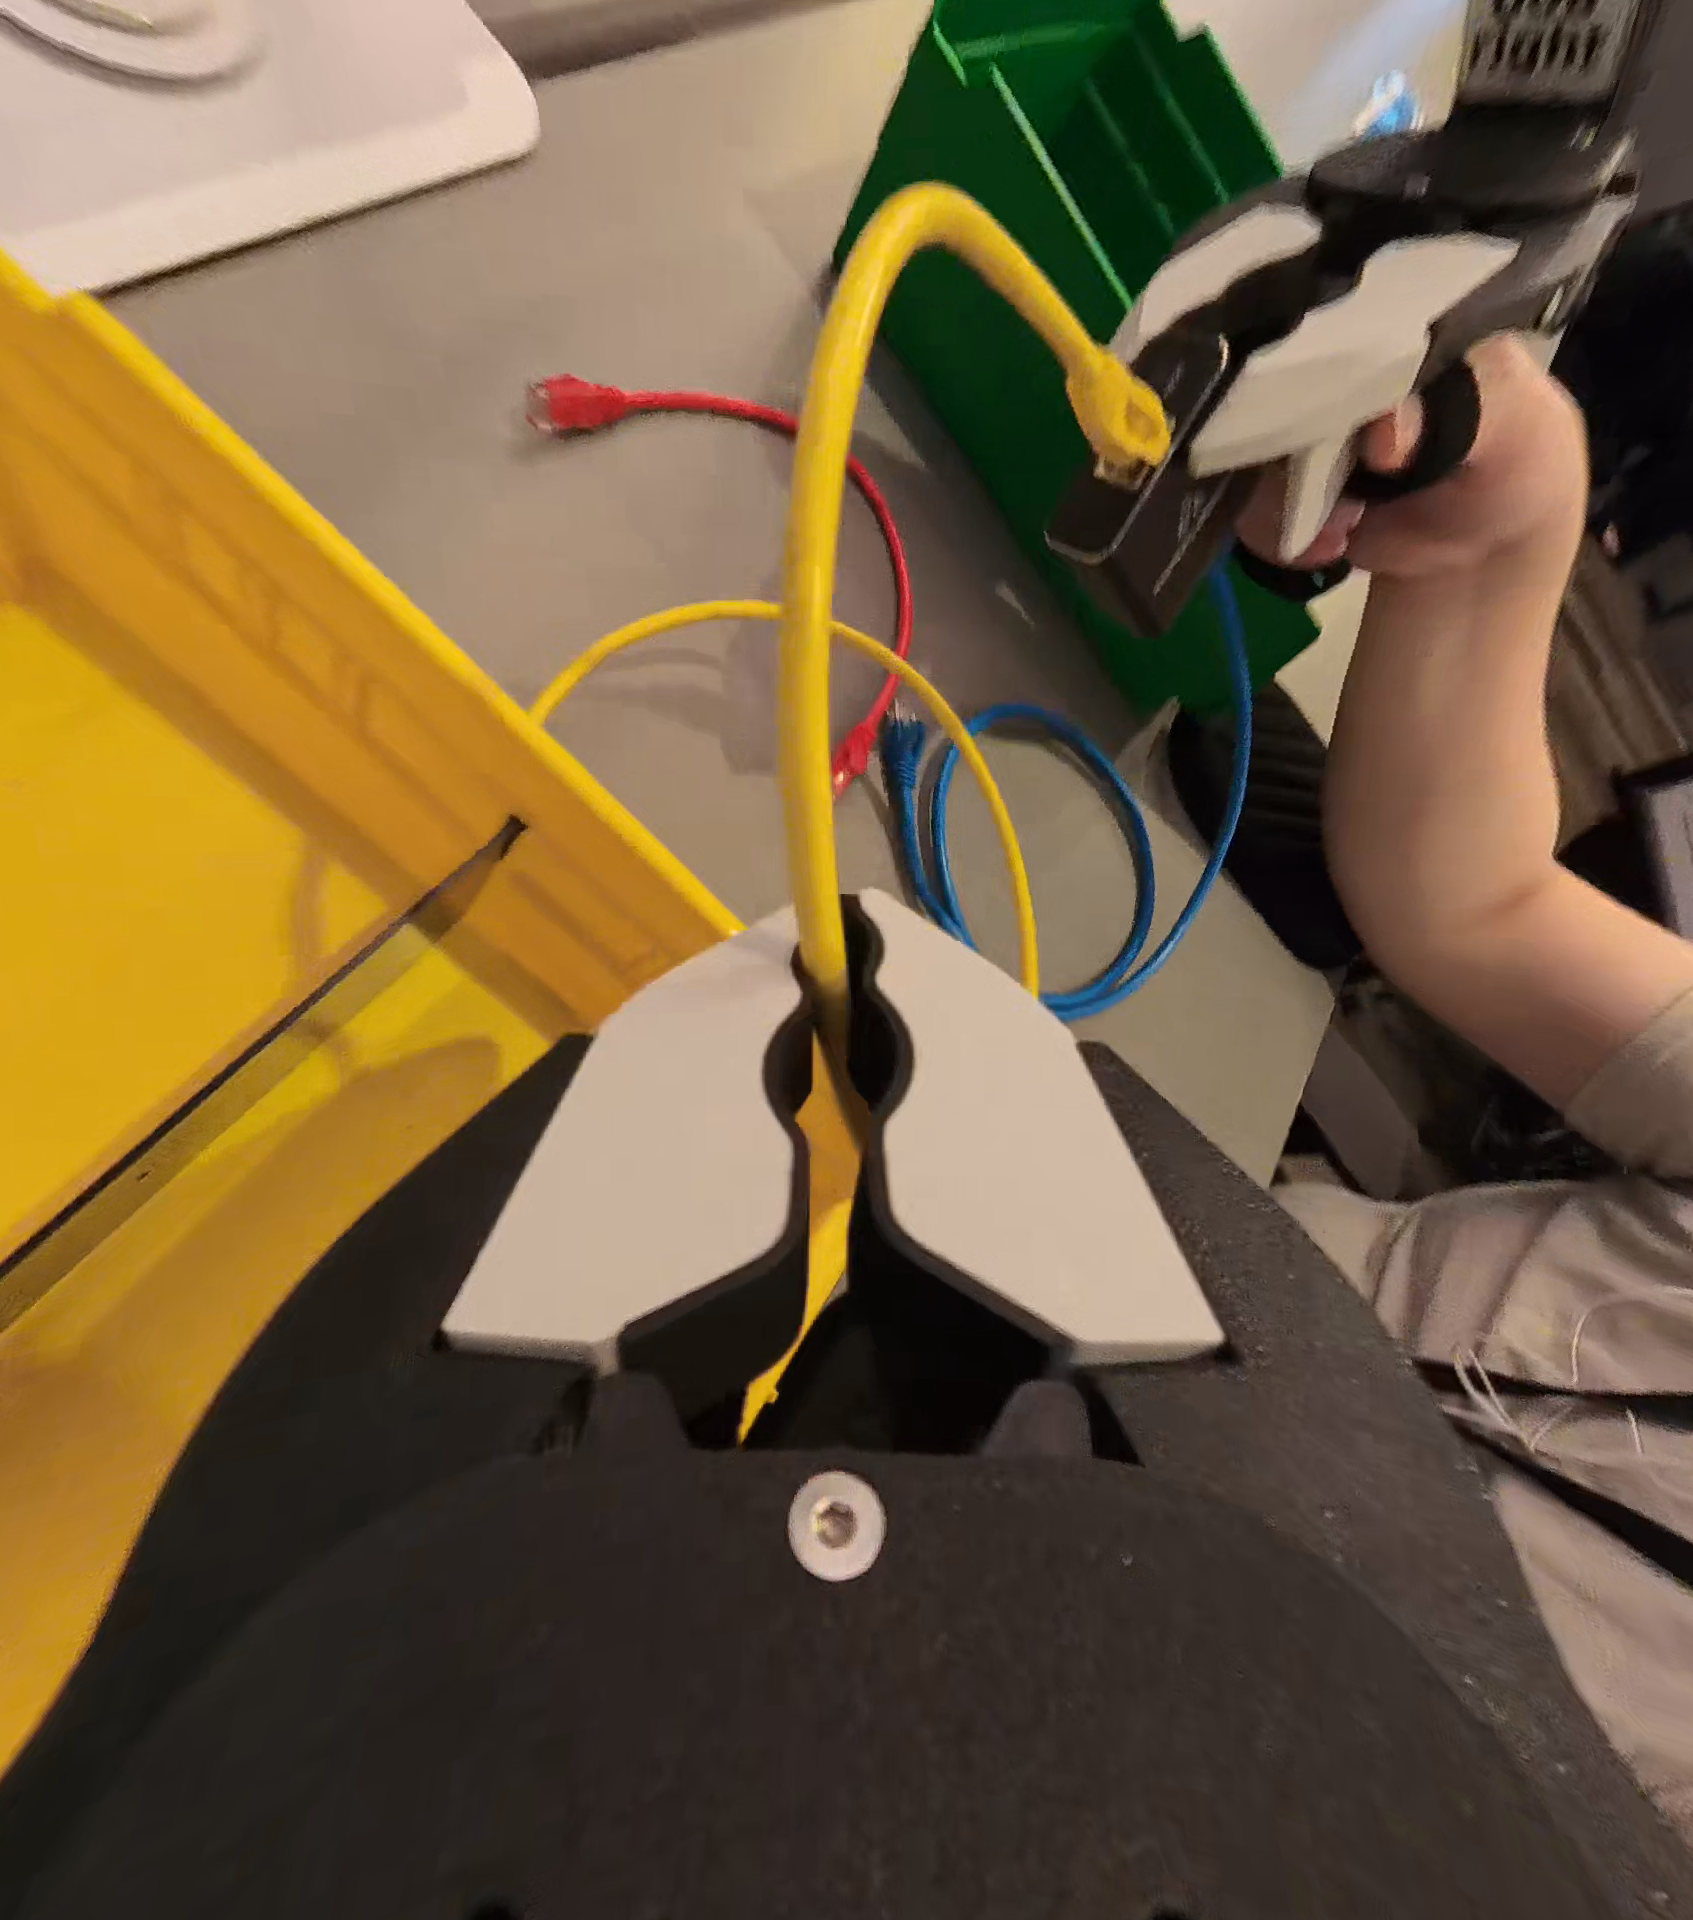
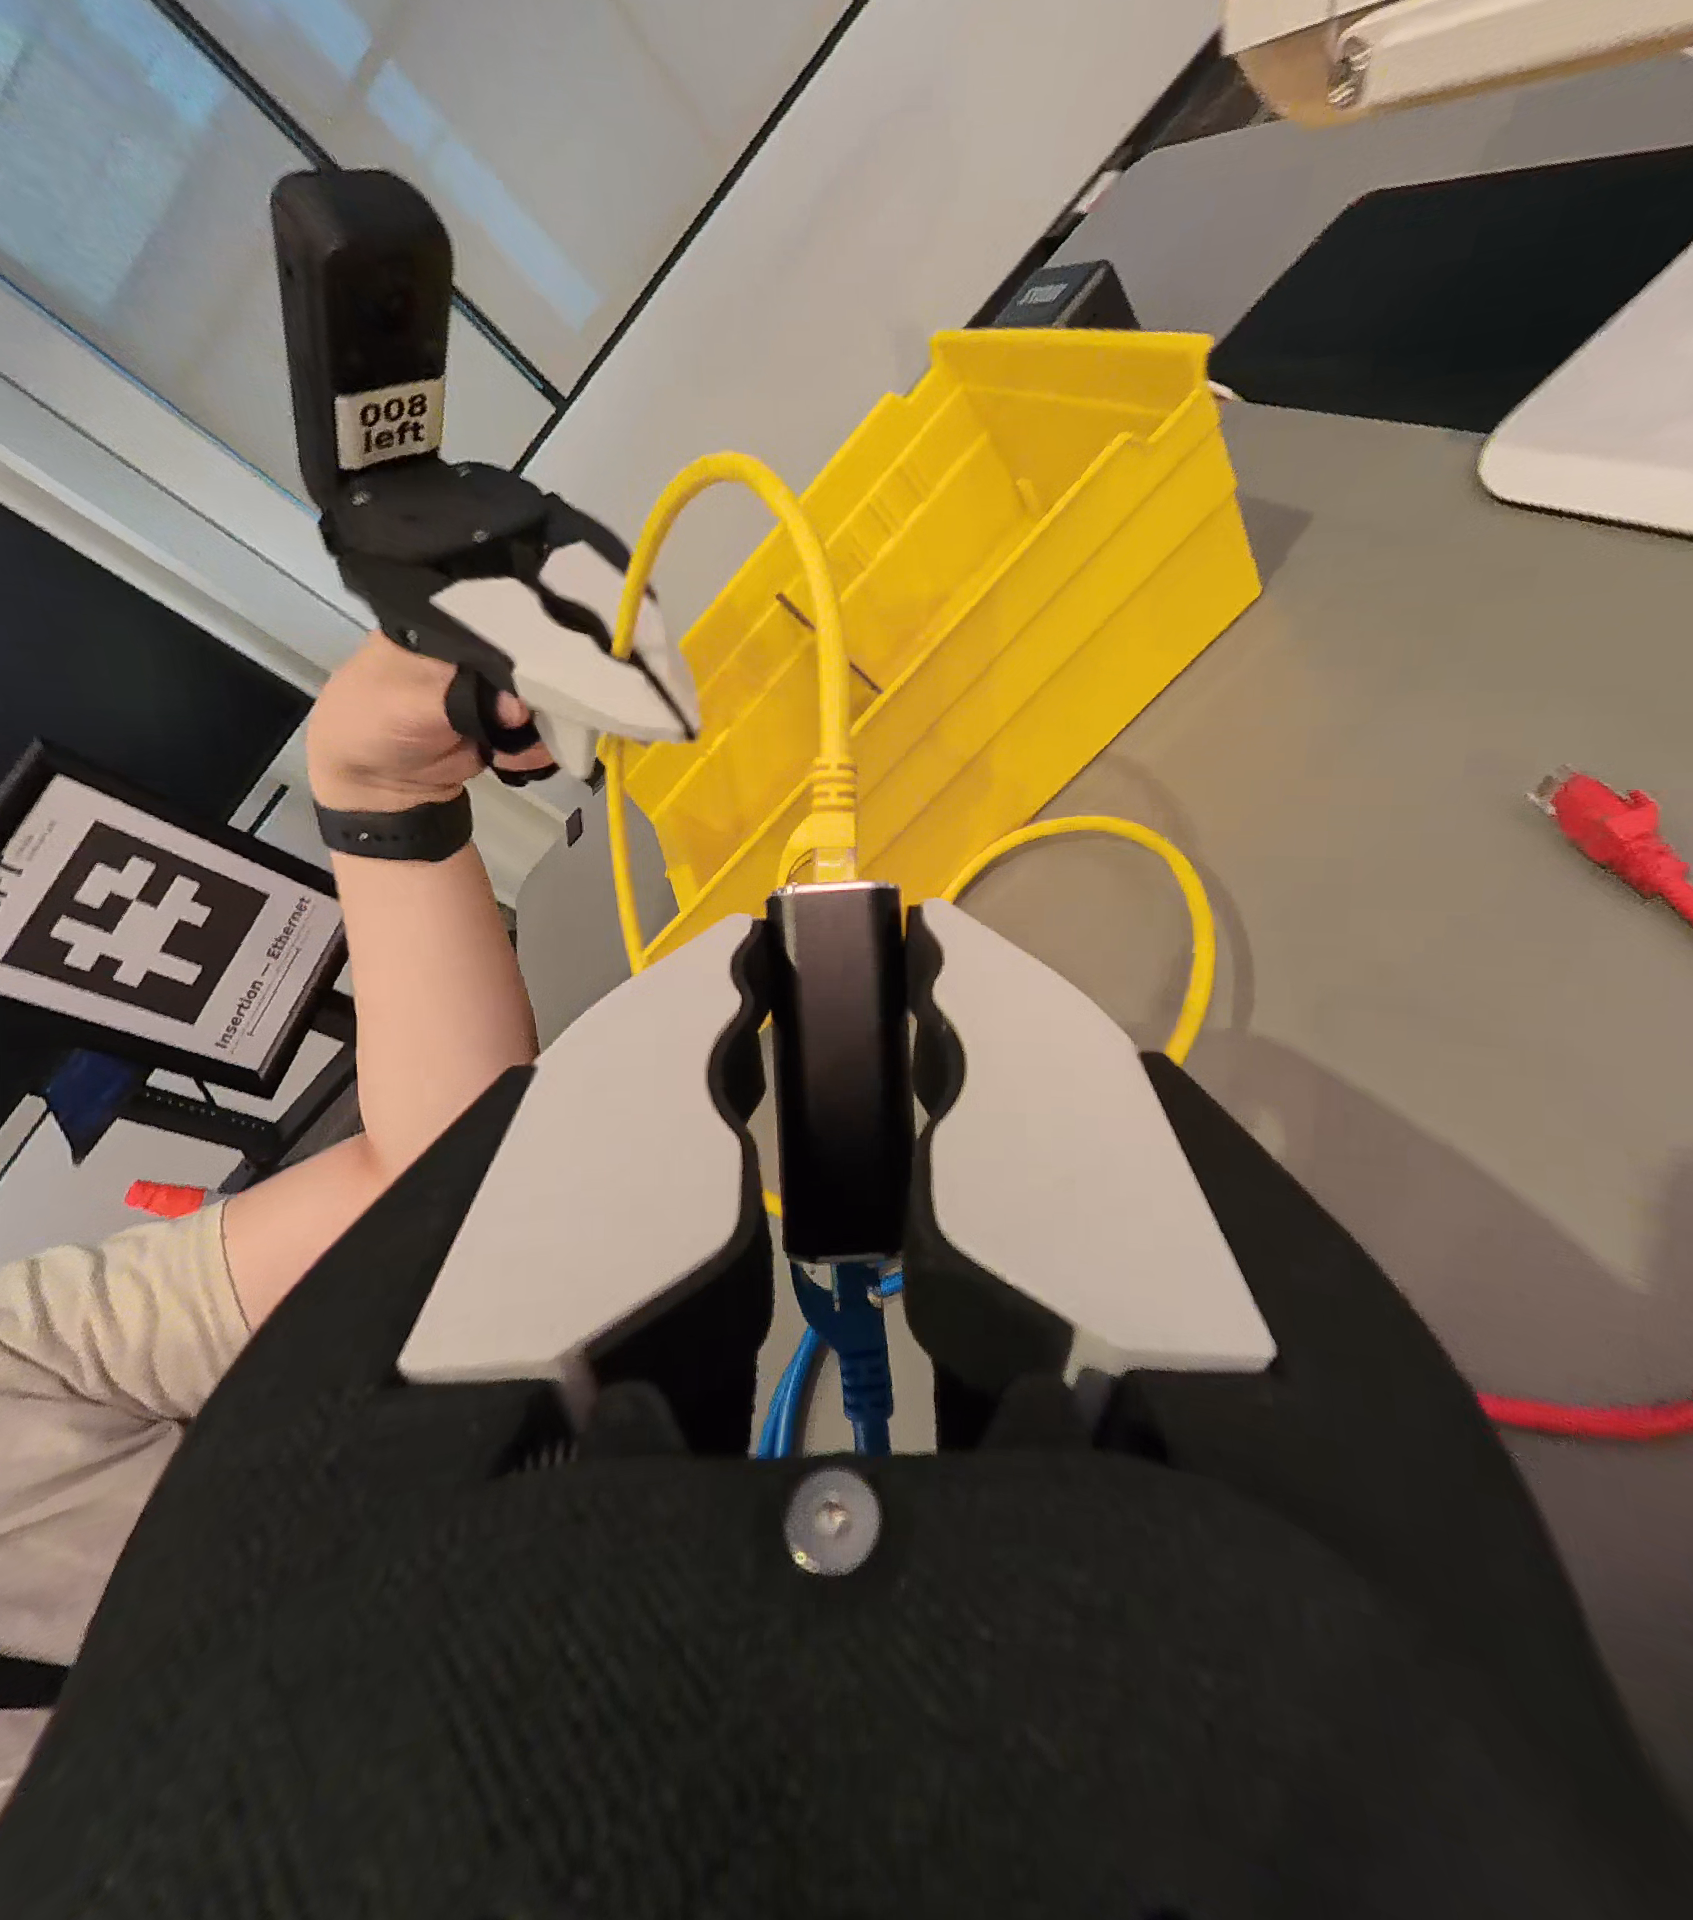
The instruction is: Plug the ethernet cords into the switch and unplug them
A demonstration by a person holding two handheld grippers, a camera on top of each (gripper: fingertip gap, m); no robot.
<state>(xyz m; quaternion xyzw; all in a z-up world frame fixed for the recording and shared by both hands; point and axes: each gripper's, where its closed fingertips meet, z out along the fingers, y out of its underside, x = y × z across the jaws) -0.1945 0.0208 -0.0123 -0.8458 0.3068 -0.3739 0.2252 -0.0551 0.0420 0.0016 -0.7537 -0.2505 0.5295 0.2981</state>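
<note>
Yellow cord arches up from the left gripper, whose grey fingers are clenched around it near their tips; its far plug sits in one end of the small black switch, which the right gripper clamps between its own fingers, lifted clear of the tabletop; a blue cord is plugged into the switch's other end and hangs down to a loose coil on the grey surface; the red cord lies free on the tabletop, both plugs unattached, well apart from the switch; a yellow bin stands just beside the left gripper and a green bin behind the right one; a hand grips the right gripper's handle.
</note>
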